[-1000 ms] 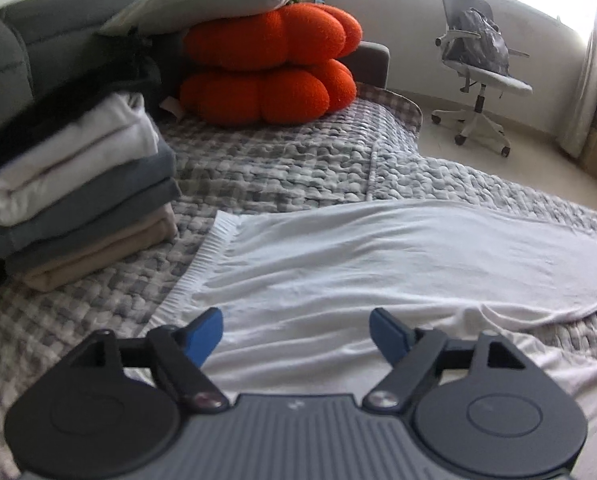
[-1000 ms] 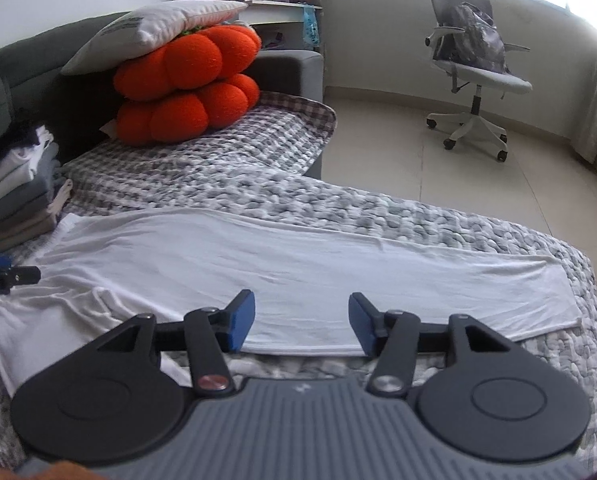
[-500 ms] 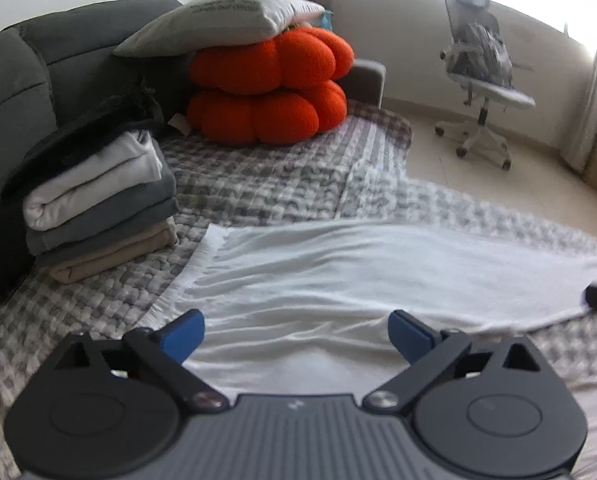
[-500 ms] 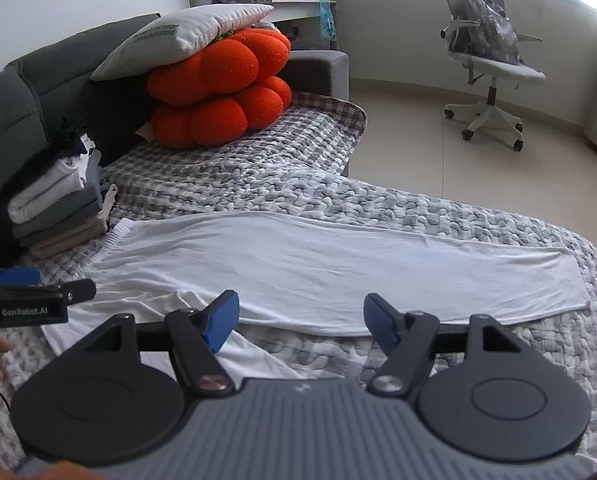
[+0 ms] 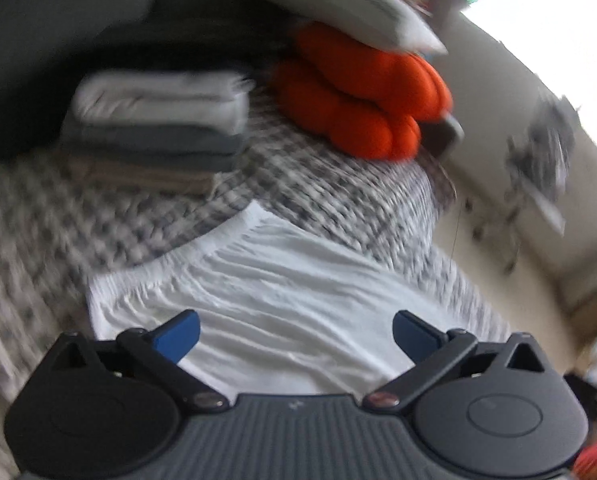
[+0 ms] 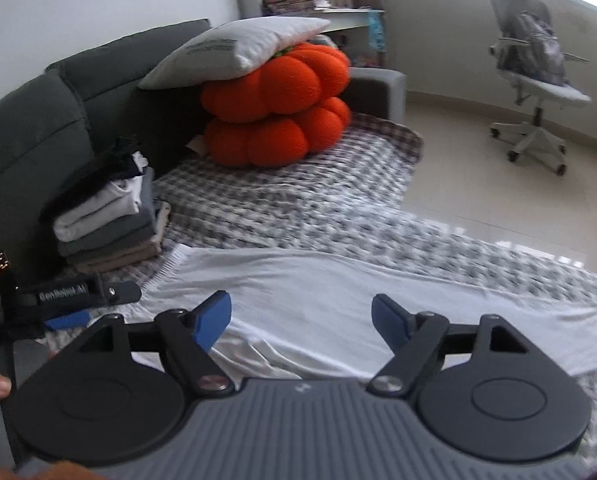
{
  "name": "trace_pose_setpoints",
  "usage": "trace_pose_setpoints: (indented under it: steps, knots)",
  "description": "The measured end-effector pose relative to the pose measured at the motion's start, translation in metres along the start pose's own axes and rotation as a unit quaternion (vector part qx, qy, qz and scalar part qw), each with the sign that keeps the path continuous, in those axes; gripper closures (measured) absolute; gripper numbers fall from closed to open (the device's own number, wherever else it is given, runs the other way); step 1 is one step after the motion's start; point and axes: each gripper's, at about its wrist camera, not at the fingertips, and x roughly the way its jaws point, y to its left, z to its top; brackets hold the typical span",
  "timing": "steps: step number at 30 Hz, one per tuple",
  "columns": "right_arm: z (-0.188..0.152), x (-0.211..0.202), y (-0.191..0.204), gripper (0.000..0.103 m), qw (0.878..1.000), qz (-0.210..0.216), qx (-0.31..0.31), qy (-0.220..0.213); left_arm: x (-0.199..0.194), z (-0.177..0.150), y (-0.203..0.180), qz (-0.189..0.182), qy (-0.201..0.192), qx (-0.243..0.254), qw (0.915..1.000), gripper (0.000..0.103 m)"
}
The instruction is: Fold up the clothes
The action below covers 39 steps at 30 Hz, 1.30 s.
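1. White trousers (image 6: 322,292) lie flat on the checked blanket (image 6: 298,208), ahead of both jaws, ready for folding.
2. Left gripper (image 5: 294,334) is wide open, empty.
3. Right gripper (image 6: 300,322) is opening, holding nothing.

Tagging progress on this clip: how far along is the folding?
Done: a stack of folded clothes sits by the sofa back. In hand: nothing; the left gripper is wide open, the right gripper is opening with nothing between its jaws. Left: the white trousers, lying lengthwise on the checked blanket, need shorter folds and stacking.
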Motion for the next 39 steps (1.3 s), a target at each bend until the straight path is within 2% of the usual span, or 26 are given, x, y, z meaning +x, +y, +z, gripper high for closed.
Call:
trace_pose_setpoints:
  steps: [7,10,15,18,21,25,28,34,35,38,39]
  knots:
    - [0.026,0.063,0.01,0.022,0.999,0.032,-0.026,0.019,0.037,0.002,0.02,-0.006,0.008,-0.047,0.9989,0.001]
    - [0.034,0.093,0.012,0.022,0.998,0.043,-0.038,0.022,0.047,0.006,0.028,-0.02,0.001,-0.073,0.9971,0.006]
    - [0.038,0.141,0.014,0.022,0.997,0.059,-0.039,0.035,0.07,0.013,0.044,-0.05,0.014,-0.128,0.9904,0.04]
    - [0.038,0.161,0.014,0.022,0.996,0.066,-0.04,0.042,0.079,0.015,0.047,-0.049,0.017,-0.131,0.99,0.05]
    - [0.038,0.181,0.014,0.022,0.996,0.068,-0.044,0.048,0.083,0.016,0.05,-0.052,0.017,-0.132,0.9897,0.055]
    - [0.035,0.196,0.012,0.022,0.996,0.06,-0.056,0.038,0.088,0.018,0.057,-0.051,0.018,-0.132,0.9897,0.061]
    - [0.03,0.208,0.006,0.022,0.996,0.06,-0.054,0.034,0.092,0.017,0.063,-0.058,0.022,-0.133,0.9892,0.07]
    - [0.017,0.233,-0.003,0.037,0.998,0.029,-0.039,0.041,0.096,0.015,0.075,-0.08,0.012,-0.136,0.9874,0.08]
    - [0.014,0.237,-0.003,0.041,0.998,0.022,-0.045,0.043,0.098,0.015,0.076,-0.079,0.012,-0.136,0.9875,0.081]
    - [0.006,0.24,0.005,0.046,0.996,0.003,-0.084,0.025,0.099,0.014,0.079,-0.071,0.005,-0.135,0.9883,0.083]
    - [0.004,0.24,0.007,0.05,0.996,0.001,-0.09,0.021,0.099,0.014,0.08,-0.067,0.004,-0.136,0.9885,0.083]
